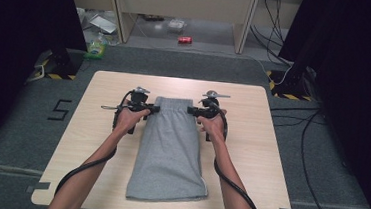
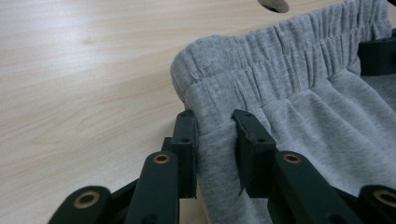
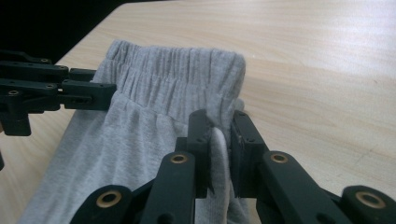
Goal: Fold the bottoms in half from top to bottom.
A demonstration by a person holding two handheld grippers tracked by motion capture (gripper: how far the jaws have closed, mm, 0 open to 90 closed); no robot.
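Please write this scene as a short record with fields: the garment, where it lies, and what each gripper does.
garment: grey shorts, folded lengthwise, elastic waistband at the far end
surface: light wooden table
left gripper: shut on the shorts, pinching the fabric just below the waistband at its left corner
right gripper: shut on the shorts, pinching the waistband's right corner
hems: lie flat at the near table edge
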